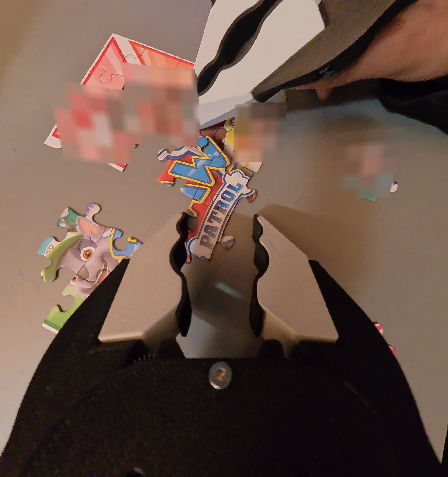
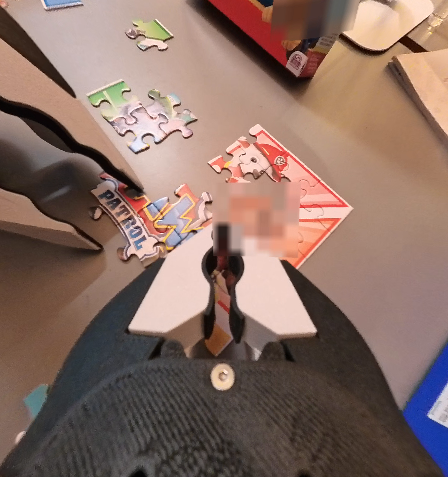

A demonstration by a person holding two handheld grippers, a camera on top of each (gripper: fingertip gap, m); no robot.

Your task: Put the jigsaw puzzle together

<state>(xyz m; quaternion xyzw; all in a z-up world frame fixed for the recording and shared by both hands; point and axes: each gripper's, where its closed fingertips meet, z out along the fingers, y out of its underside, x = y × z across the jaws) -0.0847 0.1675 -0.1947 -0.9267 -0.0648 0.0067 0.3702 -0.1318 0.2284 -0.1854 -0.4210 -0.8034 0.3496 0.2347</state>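
Grey desk [image 1: 62, 180], dim warm light, loose chunks of a cartoon puzzle scattered around, plus the red box [image 2: 282, 38] at the far edge.

The left gripper [image 1: 219, 215] had its jaws apart, straddling the near end of the logo chunk [image 1: 212, 191]. One finger [image 1: 166, 232] sat right over the chunk's red edge and the other was well clear, above bare desk. Nothing was actually pinched. The right gripper [image 2: 222, 247] had its jaws together on a thin piece [image 2: 221, 317] standing on edge between the pads. It was parked low at the far end of that same logo chunk, just beside the red corner section [image 2: 321, 206].

What worried me:
- The logo chunk was only a few pieces locked by tabs. If one jaw dragged across it, I'd guess the chunk would slide or pop apart rather than lift.
- The left jaws were off-centre, so closing from there would probably shove the chunk sideways.
- The clamped piece was thin card, and pushing it down at an angle could bend a tab or make it slip.
- Both grippers were crowded over one small spot, so a bump looked easy.
- The grey-green chunk [image 1: 83, 253] lay near the left gripper's side and could have got nudged.
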